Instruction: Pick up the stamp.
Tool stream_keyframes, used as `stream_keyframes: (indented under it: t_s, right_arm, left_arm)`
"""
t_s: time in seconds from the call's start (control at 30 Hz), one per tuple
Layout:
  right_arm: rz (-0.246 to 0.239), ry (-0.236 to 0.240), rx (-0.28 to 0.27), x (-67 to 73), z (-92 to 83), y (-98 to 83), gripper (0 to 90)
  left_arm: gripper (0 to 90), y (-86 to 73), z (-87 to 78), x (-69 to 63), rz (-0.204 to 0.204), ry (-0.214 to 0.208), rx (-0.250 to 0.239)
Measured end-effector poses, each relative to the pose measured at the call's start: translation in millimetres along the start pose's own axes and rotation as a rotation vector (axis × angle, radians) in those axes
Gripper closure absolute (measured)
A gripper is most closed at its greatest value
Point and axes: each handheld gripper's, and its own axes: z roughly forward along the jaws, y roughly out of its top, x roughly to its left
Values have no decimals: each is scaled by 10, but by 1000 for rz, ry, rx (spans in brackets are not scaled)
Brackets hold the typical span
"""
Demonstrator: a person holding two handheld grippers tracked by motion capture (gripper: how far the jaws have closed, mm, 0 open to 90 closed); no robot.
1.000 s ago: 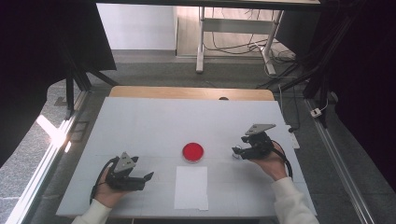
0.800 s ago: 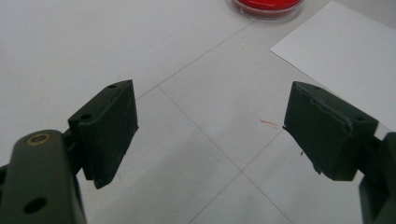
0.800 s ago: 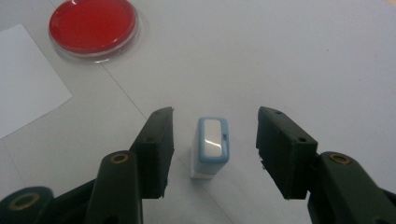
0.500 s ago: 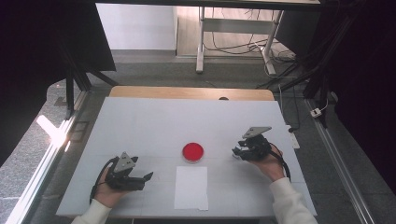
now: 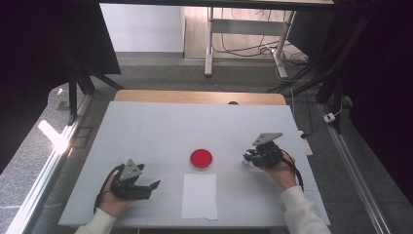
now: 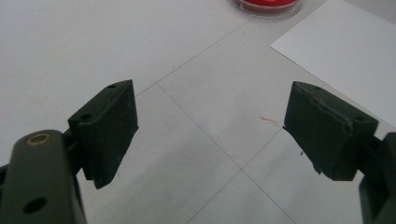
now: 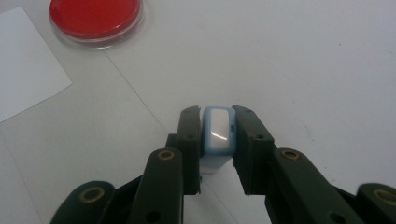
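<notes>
My right gripper (image 7: 216,110) is shut on a small light-blue block with a white face (image 7: 217,133); its jaws have just been closing and the pads now press the block's two sides, low over the white table. In the high view the right gripper (image 5: 248,159) sits right of a round red dish (image 5: 201,158). The left gripper (image 5: 154,187) rests at the near left. Its jaws stand wide open in the left gripper view (image 6: 210,116), with bare table between them.
A white sheet of paper (image 5: 199,195) lies in front of the red dish (image 7: 95,16), between the two hands. The white table (image 5: 160,126) ends in a wooden strip at the back. The paper (image 6: 345,51) lies ahead and right of the left jaws.
The right gripper's jaws have drawn together around the small block. Both hands have kept their places and the left gripper looks the same.
</notes>
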Motion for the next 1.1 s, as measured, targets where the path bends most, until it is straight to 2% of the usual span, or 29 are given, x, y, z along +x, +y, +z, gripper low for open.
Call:
stream_keyframes:
  t_s: [0.1, 0.33, 0.43, 0.77, 1.1]
  right_arm:
    - [5, 14, -7, -2, 0, -3, 742]
    - [1, 9, -9, 3, -5, -3, 747]
    - [14, 7, -14, 4, -19, -3, 748]
    - [59, 25, -93, -42, -115, 1, 750]
    - [63, 23, -162, -23, -224, 22, 750]
  left_arm:
    - [176, -2, -2, 1, 0, 0, -1]
    - [176, -5, 8, 1, 1, 2, 4]
    - [176, -6, 8, 0, 1, 4, 5]
    - [178, -13, 9, 8, -1, 5, 3]
    - [178, -17, 22, 9, -1, 6, 8]
